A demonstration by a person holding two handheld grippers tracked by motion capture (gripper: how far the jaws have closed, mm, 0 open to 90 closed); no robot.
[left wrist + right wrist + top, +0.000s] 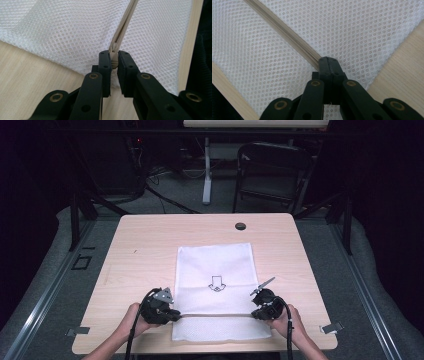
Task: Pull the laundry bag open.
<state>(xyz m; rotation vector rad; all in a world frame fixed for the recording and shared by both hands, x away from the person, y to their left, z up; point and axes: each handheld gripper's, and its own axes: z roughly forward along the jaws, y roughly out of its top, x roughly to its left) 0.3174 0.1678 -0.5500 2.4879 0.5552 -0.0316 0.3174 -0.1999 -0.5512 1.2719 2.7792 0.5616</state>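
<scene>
Left gripper [114, 58] at bottom centre of its view, clamped on zipper pull [114, 55]. Mesh bag [215, 270] flat mid-table. Zipper [215, 315] runs sideways across lower frame toward your right gripper [328, 62], pinched tight on far zipper end. Pull travels rightward along that line, I'd guess.

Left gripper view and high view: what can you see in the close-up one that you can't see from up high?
The left gripper view alone shows the zipper pull pinched between the left gripper jaws. The high view alone shows the whole table, the arrow print, the right gripper at the zipper's other end, and a folding chair behind. Both show the white mesh bag, its beige zipper and pale wood.
</scene>
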